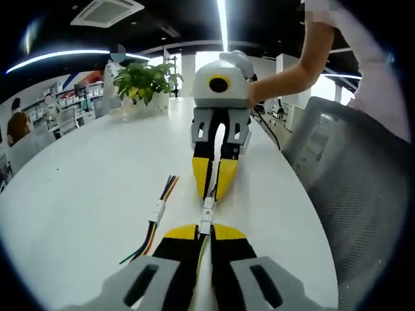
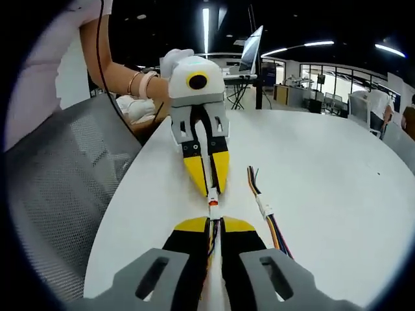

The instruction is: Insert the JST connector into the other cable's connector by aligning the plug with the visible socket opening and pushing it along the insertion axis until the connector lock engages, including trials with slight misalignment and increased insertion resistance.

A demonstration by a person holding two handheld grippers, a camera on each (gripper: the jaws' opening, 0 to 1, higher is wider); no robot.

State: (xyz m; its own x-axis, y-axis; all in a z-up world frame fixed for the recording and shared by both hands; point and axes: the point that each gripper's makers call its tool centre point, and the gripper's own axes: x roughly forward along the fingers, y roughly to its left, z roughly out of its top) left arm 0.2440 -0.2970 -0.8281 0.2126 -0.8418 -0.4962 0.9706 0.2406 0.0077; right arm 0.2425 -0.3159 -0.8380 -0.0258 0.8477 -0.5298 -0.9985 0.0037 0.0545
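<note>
Over a white table (image 1: 84,194) my two grippers face each other, tip to tip. The left gripper (image 1: 204,230) is shut on a thin cable, and its white JST connector (image 1: 207,210) pokes out just past the yellow tips. Opposite it, the right gripper (image 1: 214,188) is shut on the other cable. In the right gripper view, the right gripper (image 2: 216,223) holds a small white connector (image 2: 213,206) that meets the left gripper (image 2: 209,186). The two connectors touch in the narrow gap; I cannot tell whether they are locked.
A spare multicoloured cable with a white connector (image 1: 157,210) (image 2: 264,207) lies flat on the table beside the grippers. A potted plant (image 1: 146,81) stands at the far end. A grey mesh chair (image 1: 350,175) (image 2: 58,188) is against the table edge. A person's arm (image 1: 292,74) holds the right gripper.
</note>
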